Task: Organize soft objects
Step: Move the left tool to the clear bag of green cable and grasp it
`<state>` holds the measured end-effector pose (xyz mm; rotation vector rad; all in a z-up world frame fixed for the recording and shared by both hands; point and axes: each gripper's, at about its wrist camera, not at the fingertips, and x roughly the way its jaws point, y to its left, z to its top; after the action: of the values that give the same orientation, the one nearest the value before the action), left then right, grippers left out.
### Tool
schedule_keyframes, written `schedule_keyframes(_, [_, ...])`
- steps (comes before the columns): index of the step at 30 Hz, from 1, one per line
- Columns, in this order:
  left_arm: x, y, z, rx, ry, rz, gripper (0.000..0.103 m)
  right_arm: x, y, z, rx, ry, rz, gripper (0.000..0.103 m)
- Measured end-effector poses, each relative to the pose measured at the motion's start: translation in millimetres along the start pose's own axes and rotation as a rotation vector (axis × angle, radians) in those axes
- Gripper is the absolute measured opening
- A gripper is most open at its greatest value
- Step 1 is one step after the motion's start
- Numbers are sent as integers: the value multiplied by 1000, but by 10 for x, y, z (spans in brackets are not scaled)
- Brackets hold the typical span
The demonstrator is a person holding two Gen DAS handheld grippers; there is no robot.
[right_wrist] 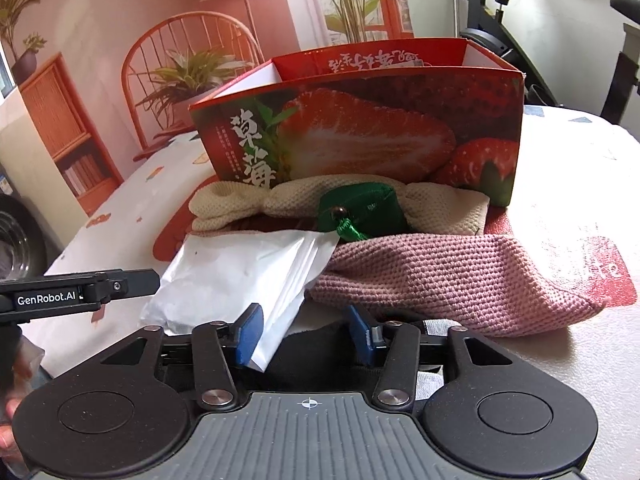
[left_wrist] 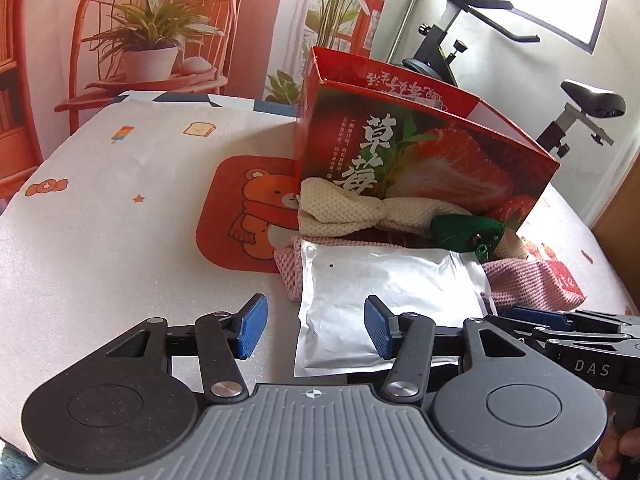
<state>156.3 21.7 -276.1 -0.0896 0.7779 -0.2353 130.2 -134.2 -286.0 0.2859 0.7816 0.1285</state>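
Note:
A silver foil pouch (left_wrist: 384, 296) (right_wrist: 240, 276) lies on a pink knit cloth (left_wrist: 532, 280) (right_wrist: 440, 276). Behind them are a cream knit cloth (left_wrist: 360, 212) (right_wrist: 280, 200) and a small green pouch (left_wrist: 466, 232) (right_wrist: 360, 210), all in front of an open red strawberry box (left_wrist: 420, 148) (right_wrist: 360, 128). My left gripper (left_wrist: 316, 330) is open, its jaws astride the foil pouch's near left corner. My right gripper (right_wrist: 304, 334) is open, low over a dark cloth (right_wrist: 316, 352), its left pad by the pouch's near corner.
The things lie on a bed with a white printed sheet (left_wrist: 100, 220) and a red bear mat (left_wrist: 248, 216). An exercise bike (left_wrist: 568, 100) stands at the far right, a plant backdrop (left_wrist: 152, 40) behind the bed.

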Motion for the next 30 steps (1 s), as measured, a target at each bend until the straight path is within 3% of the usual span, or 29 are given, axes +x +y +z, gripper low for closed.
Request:
schedule_keyframes(12, [-16, 29, -42, -9, 12, 14, 56, -44, 136, -69, -107, -10, -43, 63])
schedule_keyframes(30, [-16, 80, -60, -22, 8, 20, 56, -74, 249, -110, -196, -21, -43, 65])
